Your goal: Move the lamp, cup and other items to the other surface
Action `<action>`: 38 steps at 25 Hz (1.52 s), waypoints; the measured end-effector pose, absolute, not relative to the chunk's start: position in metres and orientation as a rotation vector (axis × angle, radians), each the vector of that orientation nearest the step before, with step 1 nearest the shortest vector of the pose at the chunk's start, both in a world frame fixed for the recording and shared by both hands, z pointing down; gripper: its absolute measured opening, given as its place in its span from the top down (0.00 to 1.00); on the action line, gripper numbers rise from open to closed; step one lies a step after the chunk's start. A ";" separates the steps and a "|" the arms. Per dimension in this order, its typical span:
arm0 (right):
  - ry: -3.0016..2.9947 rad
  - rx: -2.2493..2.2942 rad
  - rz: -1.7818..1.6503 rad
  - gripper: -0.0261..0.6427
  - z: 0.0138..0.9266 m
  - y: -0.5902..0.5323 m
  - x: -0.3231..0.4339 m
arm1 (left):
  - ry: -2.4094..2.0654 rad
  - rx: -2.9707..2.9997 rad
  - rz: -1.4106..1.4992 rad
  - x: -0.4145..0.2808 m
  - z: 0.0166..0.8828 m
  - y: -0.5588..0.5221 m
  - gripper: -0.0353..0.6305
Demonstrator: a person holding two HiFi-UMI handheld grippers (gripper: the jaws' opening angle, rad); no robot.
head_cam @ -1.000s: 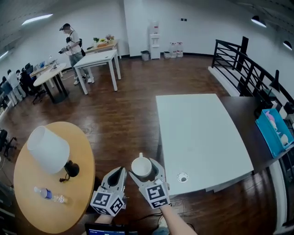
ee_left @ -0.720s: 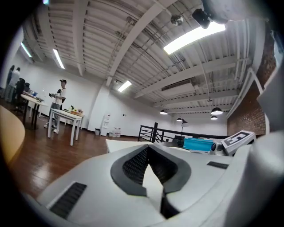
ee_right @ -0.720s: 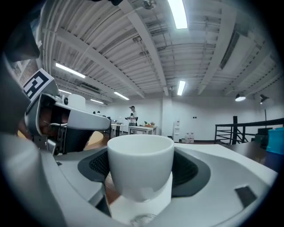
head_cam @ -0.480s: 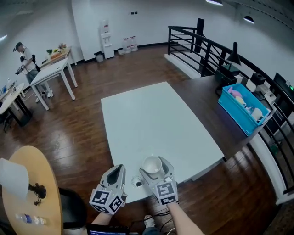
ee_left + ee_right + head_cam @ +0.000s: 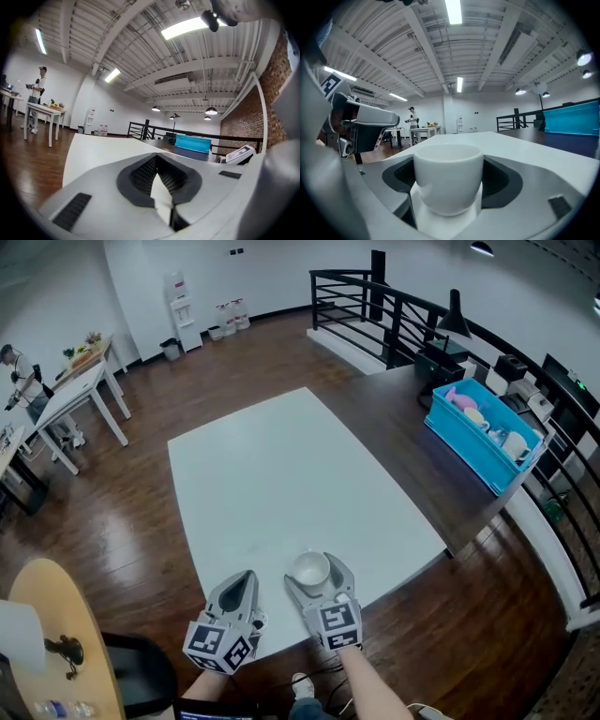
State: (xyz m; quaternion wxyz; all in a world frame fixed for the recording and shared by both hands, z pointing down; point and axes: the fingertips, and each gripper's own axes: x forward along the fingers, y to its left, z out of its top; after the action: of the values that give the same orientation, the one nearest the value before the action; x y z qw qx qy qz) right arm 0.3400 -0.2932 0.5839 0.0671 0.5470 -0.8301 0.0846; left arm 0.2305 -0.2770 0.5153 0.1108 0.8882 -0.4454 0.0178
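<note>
Cup [image 5: 310,568] is sitting upright between the jaws of the right gripper [image 5: 315,564], which are pressing on its sides, over the near edge of the white table [image 5: 281,465]; whether it is touching the tabletop cannot be told. Nothing is lying on the table around it. A dark counter [image 5: 398,413] is running along the table's far right side, carrying a blue bin [image 5: 480,439], with a black railing [image 5: 375,306] behind. Down at the left, well apart, the lamp [image 5: 21,641] and a bottle [image 5: 54,707] are standing on a round wooden table [image 5: 61,596]. The left gripper [image 5: 242,584] is hovering just beside the right one, jaws together and empty, both pointing forward.
</note>
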 end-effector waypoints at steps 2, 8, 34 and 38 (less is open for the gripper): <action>-2.499 1.627 0.271 0.36 0.585 -0.295 0.338 | -1.304 2.607 0.063 0.231 0.517 -0.279 0.94; -2.465 1.603 0.281 0.34 0.589 -0.287 0.338 | -1.307 2.597 0.050 0.231 0.517 -0.280 0.94; -3.003 0.846 -0.082 0.82 0.411 -0.207 0.078 | -1.870 2.378 0.007 0.037 0.421 -0.216 0.94; -3.065 0.683 -0.084 0.85 0.396 -0.187 0.020 | -1.995 2.293 0.006 -0.018 0.406 -0.194 0.94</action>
State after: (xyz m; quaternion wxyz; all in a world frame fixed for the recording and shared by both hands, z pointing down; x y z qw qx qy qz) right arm 0.0199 -0.1870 0.3957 0.0002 0.2176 -0.9757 -0.0268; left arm -0.0178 -0.1935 0.4064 0.0509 0.7534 -0.6556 0.0021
